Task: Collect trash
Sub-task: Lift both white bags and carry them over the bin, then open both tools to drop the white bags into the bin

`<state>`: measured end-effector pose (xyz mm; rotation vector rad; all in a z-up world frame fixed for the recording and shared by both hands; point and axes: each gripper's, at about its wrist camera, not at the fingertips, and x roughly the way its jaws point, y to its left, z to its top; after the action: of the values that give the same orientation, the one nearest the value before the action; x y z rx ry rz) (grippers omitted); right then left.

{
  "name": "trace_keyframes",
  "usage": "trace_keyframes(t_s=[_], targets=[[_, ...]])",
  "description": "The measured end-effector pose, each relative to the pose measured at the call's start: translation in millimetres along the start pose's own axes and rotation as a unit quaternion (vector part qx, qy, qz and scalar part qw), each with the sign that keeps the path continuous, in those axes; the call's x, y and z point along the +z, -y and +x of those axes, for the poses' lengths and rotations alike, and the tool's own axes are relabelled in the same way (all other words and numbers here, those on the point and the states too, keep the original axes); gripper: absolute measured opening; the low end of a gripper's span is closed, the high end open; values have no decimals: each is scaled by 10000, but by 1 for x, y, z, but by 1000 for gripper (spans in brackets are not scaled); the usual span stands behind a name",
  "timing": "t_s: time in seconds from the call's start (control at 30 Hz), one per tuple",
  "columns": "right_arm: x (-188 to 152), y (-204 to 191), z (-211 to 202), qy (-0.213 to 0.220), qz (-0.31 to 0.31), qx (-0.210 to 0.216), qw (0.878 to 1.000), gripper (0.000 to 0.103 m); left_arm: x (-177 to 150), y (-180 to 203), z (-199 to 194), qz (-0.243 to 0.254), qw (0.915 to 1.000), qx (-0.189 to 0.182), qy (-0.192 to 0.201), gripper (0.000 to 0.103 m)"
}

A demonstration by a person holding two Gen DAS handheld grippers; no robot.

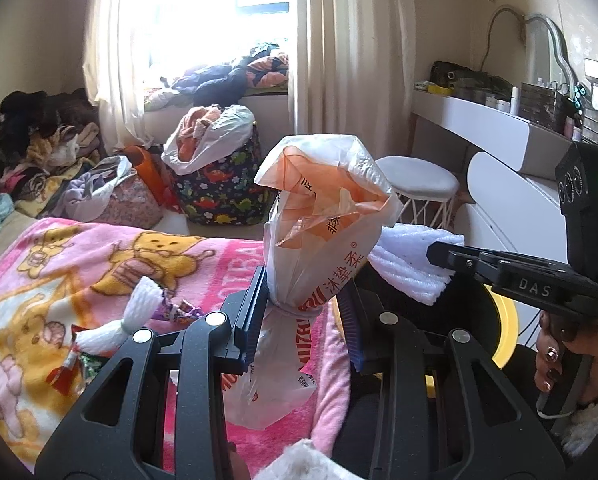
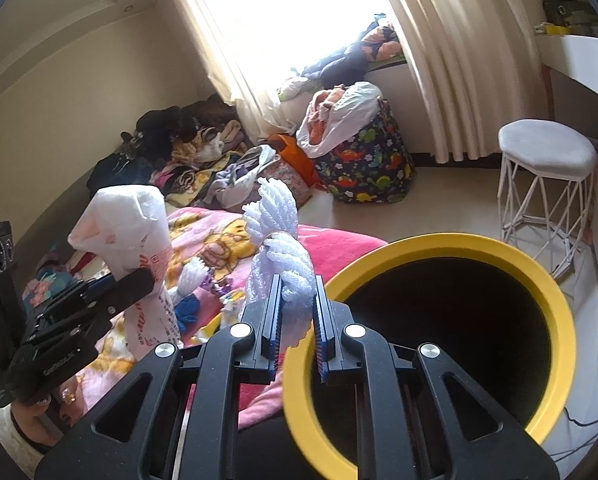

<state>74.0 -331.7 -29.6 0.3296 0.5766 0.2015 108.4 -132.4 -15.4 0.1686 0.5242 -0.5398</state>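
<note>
My left gripper (image 1: 303, 300) is shut on a white and orange plastic wrapper bag (image 1: 323, 216), held upright above the pink blanket (image 1: 99, 264). The bag also shows in the right wrist view (image 2: 135, 232). My right gripper (image 2: 297, 304) is shut on white foam netting (image 2: 277, 236), held at the left rim of the yellow trash bin (image 2: 539, 280) with a black inside. The netting also shows in the left wrist view (image 1: 411, 264). Another white foam net (image 1: 139, 312) and small scraps (image 1: 67, 372) lie on the blanket.
A dinosaur-print bag (image 2: 371, 168) stuffed with clothes stands on the floor by the curtain. A white stool (image 2: 547, 184) stands beside a white vanity desk (image 1: 499, 128). Clothes piles (image 1: 39, 148) lie along the far wall.
</note>
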Motion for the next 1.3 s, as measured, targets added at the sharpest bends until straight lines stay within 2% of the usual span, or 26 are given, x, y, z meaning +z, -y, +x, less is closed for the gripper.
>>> trace_keyframes(t_s=[0.73,1.3], targets=[[-7,51,-12,91,309,-888,9955,14,1,49,26,421,9983,-372,-174,28],[-21,97,-7,-252,940,-1323,9864,14,-1,86,70,632,9938,-709,-575,28]])
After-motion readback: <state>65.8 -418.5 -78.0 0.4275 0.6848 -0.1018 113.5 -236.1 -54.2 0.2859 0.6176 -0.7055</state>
